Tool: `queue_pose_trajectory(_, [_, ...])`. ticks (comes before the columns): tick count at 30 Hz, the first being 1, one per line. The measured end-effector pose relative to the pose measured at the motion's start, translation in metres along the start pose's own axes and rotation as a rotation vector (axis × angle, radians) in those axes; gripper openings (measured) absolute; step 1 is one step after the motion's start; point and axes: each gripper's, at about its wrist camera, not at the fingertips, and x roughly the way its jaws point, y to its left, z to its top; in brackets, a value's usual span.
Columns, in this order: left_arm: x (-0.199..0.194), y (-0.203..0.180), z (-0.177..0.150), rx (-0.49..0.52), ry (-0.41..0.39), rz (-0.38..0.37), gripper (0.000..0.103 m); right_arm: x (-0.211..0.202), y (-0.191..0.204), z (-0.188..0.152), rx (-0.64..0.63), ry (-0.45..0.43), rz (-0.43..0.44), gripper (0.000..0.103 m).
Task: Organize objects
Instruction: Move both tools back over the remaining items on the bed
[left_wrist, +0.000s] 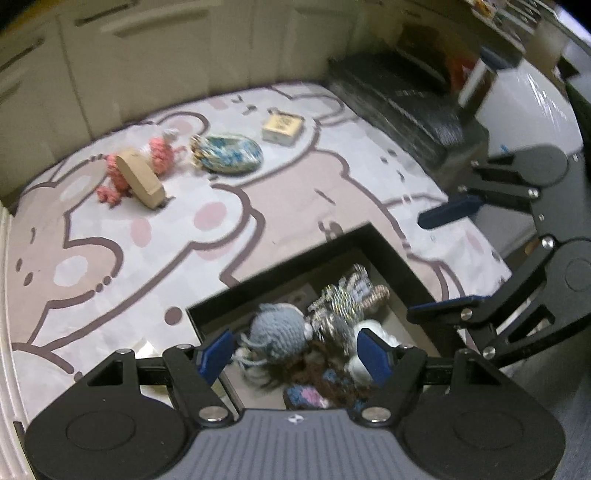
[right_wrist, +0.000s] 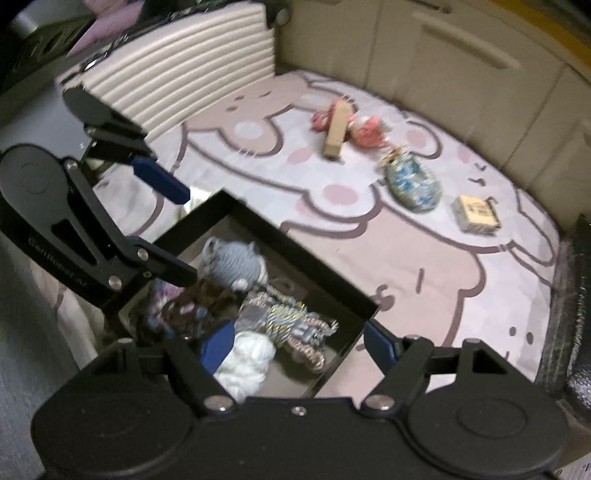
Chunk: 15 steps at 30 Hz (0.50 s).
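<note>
Blue-padded jaws of the left gripper (left_wrist: 297, 354) gape empty above the black box (left_wrist: 388, 254), which holds a grey crochet toy (left_wrist: 279, 326) among others. The right gripper (right_wrist: 299, 347) also hangs open there. Farther off, a pink toy (left_wrist: 160, 151), woven pouch (left_wrist: 231, 153) and small carton (left_wrist: 282, 127) lie on the mat (left_wrist: 295, 206).

- Before you, the black open box (left_wrist: 388, 254) sits on the bear-print mat (left_wrist: 295, 199), crocheted toys (left_wrist: 277, 328) inside.
- Behind it, the tan wooden block (left_wrist: 142, 177) leans on pink knitted toys (left_wrist: 160, 153).

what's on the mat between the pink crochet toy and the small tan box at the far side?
The blue-and-white woven pouch lies between the pink crochet toy and small tan box; both wrist views show it.
</note>
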Motion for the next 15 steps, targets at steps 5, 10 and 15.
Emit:
queue_pose_trajectory(5, [-0.010,0.007,0.005,-0.070,-0.061,0.035,0.075,-0.008,-0.006,0.004,0.049,-0.043,-0.031,0.079])
queue_pose_trajectory(10, [-0.020,0.015,0.010,-0.153,-0.135,0.077,0.076,-0.016,-0.014,0.009,0.114,-0.092,-0.082,0.081])
queue_pose_trajectory(15, [-0.032,0.026,0.014,-0.239,-0.204,0.120,0.081,-0.030,-0.027,0.013,0.206,-0.162,-0.135,0.084])
